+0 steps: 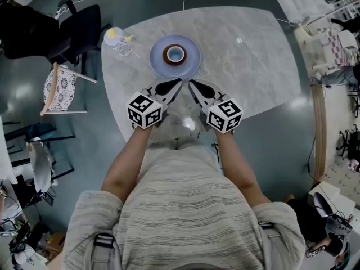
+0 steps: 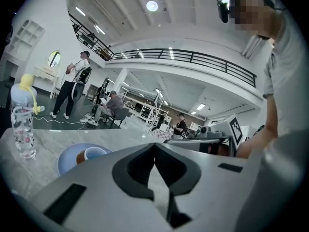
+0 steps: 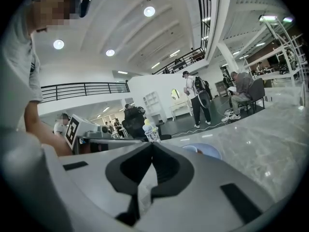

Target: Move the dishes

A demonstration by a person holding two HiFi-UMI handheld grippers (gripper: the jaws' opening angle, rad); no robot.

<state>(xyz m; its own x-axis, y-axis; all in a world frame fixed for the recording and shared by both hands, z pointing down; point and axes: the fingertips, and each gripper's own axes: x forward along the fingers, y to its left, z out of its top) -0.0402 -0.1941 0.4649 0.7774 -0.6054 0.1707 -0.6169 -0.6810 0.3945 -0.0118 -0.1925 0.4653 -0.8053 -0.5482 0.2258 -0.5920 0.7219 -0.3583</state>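
Marble-patterned surface [image 1: 253, 55] on a grey-green floor, with a patterned chair [image 1: 61, 89] off its left edge and a clear bottle [image 1: 118, 40] with a yellow top upright near its far left corner. Right of the bottle, a blue plate [image 1: 191, 66] lies flat toward the far side, with a brown cup [image 1: 175, 54], pale blue inside, seated at its centre. On the person's side of the plate, the left tool [image 1: 178, 83] and the right tool [image 1: 192, 84] just beside it are held with tips angled toward each other, each with its jaws closed together on nothing.
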